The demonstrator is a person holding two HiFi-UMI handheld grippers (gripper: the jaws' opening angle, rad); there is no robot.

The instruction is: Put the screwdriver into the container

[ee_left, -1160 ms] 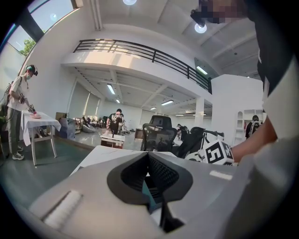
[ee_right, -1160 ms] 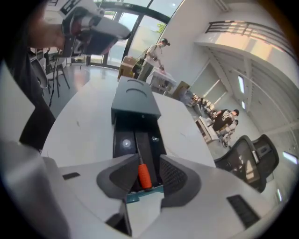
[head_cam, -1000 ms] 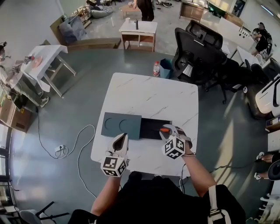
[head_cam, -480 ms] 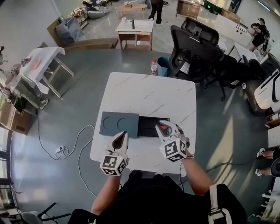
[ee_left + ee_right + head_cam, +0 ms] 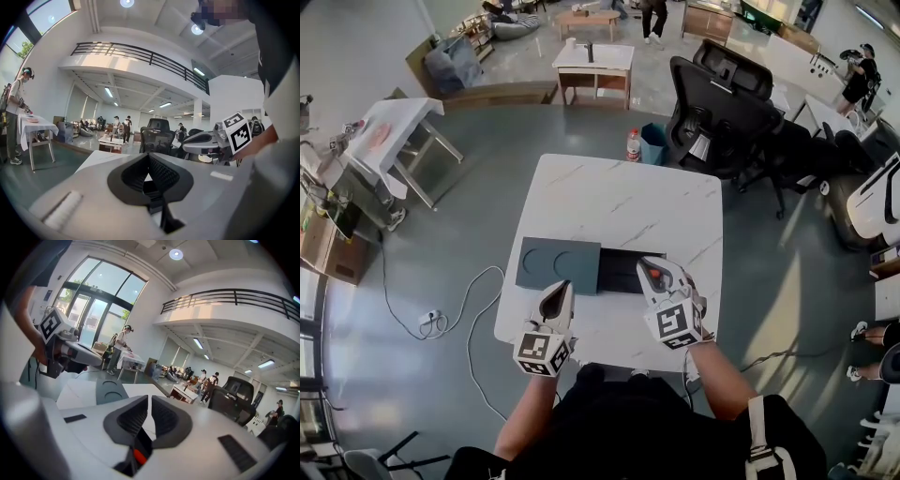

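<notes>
The screwdriver's orange handle lies at the right end of the open black container. My right gripper is over it. In the right gripper view the jaws are closing to a thin slit, and the orange handle shows low in the gap between them. The rest of the screwdriver is hidden. The container's grey lid with two round recesses lies on its left. My left gripper hovers near the table's front edge, shut and empty, as the left gripper view confirms.
The white marble table holds only the container and lid. Behind it stand a black office chair, a bottle and a blue bin. A cable lies on the floor at left. People stand far off.
The right gripper's jaws have come together around the orange handle, and the gripper has turned slightly over the container. The left gripper has stayed put.
</notes>
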